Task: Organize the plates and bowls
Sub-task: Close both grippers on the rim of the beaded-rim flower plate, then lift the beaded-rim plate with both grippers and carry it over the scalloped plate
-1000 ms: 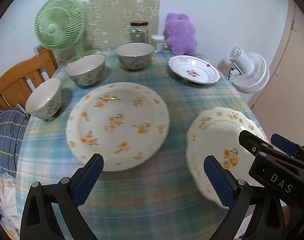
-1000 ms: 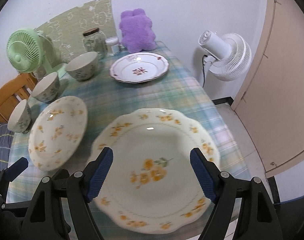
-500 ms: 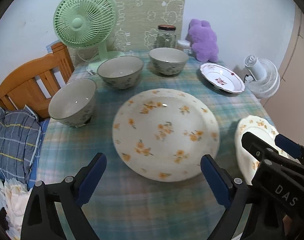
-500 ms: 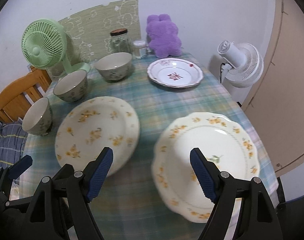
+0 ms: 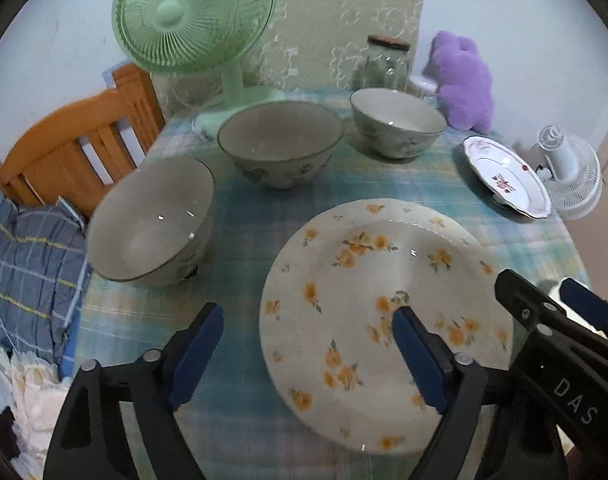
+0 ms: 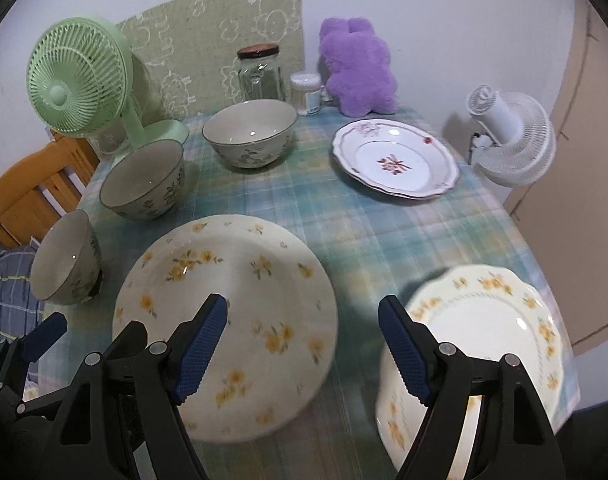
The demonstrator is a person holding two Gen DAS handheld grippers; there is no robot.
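A large yellow-flower plate [image 5: 384, 320] [image 6: 228, 320] lies at the table's front. A scalloped yellow-flower plate [image 6: 484, 344] lies at the front right. A white plate with a red motif [image 6: 396, 160] [image 5: 508, 178] lies at the back right. Three floral bowls stand along the left: near [image 5: 152, 220] [image 6: 66, 258], middle [image 5: 280, 144] [image 6: 144, 178], far [image 5: 396, 122] [image 6: 250, 134]. My left gripper [image 5: 308, 356] is open and empty above the table's front, left of the large plate's middle. My right gripper [image 6: 304, 350] is open and empty between the two flowered plates.
A green fan [image 5: 192, 16], a glass jar [image 6: 260, 72], a small white container [image 6: 306, 92] and a purple plush toy [image 6: 358, 68] stand at the table's back. A white fan [image 6: 512, 140] stands off the right edge. A wooden chair [image 5: 72, 152] with clothes is at the left.
Both grippers have swung to the left. The bowls and the large plate have come closer into the left view; the scalloped plate has slid to the right in the right view. Jaws stay open.
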